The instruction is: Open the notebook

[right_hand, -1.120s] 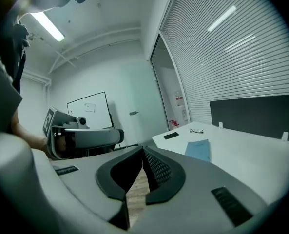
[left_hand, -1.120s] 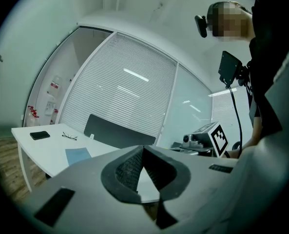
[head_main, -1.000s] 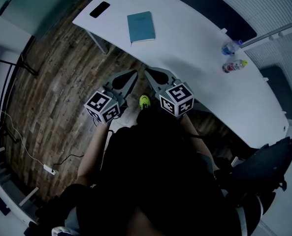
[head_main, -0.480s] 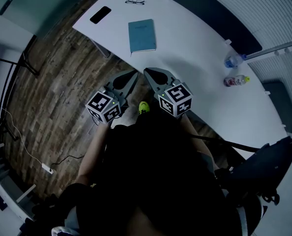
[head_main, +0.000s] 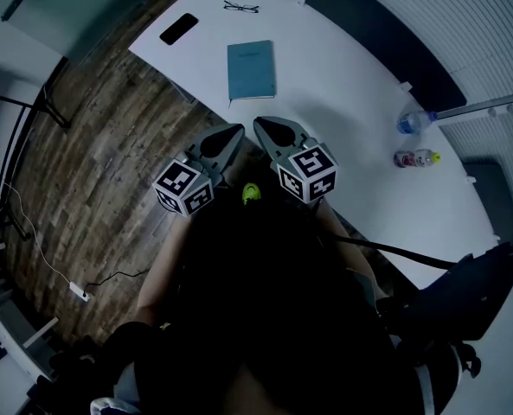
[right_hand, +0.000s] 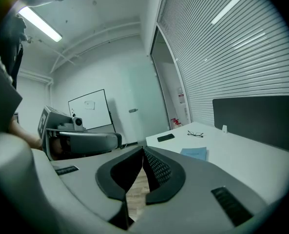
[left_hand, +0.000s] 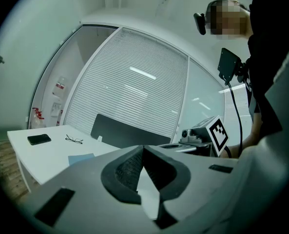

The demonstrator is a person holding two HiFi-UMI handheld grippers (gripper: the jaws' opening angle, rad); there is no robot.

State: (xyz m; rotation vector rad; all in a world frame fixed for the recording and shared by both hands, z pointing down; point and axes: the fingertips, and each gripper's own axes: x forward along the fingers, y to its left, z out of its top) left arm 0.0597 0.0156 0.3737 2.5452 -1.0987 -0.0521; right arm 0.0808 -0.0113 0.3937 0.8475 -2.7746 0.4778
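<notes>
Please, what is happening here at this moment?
A person holds a gripper in each hand in front of a white table. The left gripper and the right gripper both have their jaws shut and hold nothing. The blue notebook lies closed on the table, ahead of both grippers, untouched.

Floor: dark wood planks. Furniture: one long, curved white table, with a dark partition panel along its far edge. Slatted blinds cover the glazed wall. A whiteboard stands against the pale wall. Ceiling strip light is lit.
</notes>
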